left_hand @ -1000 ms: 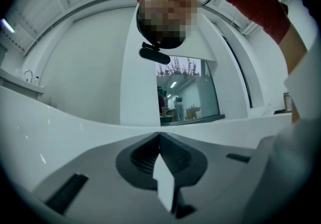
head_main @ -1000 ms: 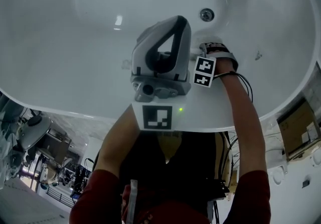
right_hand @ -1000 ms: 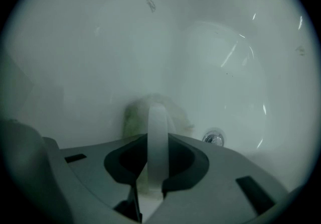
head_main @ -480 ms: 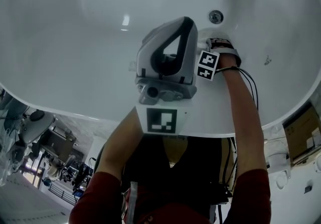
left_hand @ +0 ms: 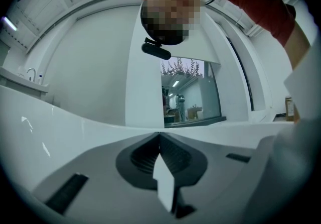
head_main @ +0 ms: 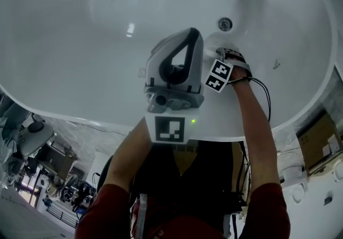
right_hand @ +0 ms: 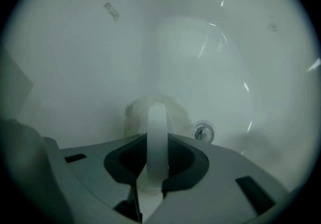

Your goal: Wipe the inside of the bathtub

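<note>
Head view: I lean over a white bathtub (head_main: 80,29), looking steeply down into its pale, curved basin. My right gripper (head_main: 222,57) is reached down inside the tub, near the round metal drain (head_main: 224,23). My left gripper (head_main: 171,80) is held high above the basin, close to my head and well apart from the tub's inner surface.

Right gripper view: a white cloth (right_hand: 138,112) sits bunched straight ahead of my jaws, pressed against the tub's inner wall. The drain (right_hand: 203,131) lies just beside the cloth, to its right. My right gripper (right_hand: 154,137) has its jaws drawn close together, pinching the cloth. Pale fabric shows low in the narrow gap between them and swells out beyond the tips. A white curved strip, part of the gripper, runs up the middle of the gap. Beyond the cloth the tub's floor shows as a lighter oval with thin streaks of reflected light.

Left gripper view: my left gripper (left_hand: 160,142) points upward, away from the basin, toward my own upper body and a window. Its jaws are pressed fully together, with nothing held between them. The tub's white rim (left_hand: 60,122) crosses just behind them.
</note>
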A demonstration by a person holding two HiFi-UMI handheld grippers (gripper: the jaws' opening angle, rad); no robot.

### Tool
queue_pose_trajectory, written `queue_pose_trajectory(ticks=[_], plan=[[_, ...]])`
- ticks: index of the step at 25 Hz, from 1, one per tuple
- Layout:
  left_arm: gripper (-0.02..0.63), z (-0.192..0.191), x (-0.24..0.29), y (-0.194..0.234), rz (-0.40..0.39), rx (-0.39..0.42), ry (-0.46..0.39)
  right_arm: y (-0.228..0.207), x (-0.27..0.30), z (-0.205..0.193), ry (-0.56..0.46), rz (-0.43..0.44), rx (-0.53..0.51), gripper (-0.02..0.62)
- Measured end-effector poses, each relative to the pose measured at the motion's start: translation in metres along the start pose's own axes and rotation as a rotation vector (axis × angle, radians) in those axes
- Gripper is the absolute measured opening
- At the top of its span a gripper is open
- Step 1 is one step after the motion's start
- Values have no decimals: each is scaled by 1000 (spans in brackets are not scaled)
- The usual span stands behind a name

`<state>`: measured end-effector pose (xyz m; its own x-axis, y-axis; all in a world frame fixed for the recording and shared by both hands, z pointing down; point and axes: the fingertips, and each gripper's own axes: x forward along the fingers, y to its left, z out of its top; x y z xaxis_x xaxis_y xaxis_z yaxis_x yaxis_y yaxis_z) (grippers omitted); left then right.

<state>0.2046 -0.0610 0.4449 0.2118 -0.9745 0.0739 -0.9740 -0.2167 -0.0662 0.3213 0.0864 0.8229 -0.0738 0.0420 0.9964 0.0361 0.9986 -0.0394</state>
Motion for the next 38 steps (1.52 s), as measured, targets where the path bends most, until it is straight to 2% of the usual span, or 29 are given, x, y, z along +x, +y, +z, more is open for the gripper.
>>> queue_pose_trajectory(ticks=[6, 14, 23, 31, 35, 38], plan=[[14, 38, -12, 7, 1, -18, -4, -16, -83, 32, -170, -17, 304, 92], [14, 114, -28, 25, -7, -13, -25, -47, -224, 61, -375, -184, 601, 92], [14, 211, -57, 53, -40, -8, -52, -61, -390, 78, -516, -369, 775, 92], [14, 295, -89, 67, -98, 35, -87, -72, -556, 101, -707, -539, 869, 92], [14, 325, -112, 81, -119, 6, -87, -80, -625, 111, -808, -657, 909, 92], [14, 350, -122, 92, -164, 98, -111, -81, -666, 121, -858, -733, 917, 92]])
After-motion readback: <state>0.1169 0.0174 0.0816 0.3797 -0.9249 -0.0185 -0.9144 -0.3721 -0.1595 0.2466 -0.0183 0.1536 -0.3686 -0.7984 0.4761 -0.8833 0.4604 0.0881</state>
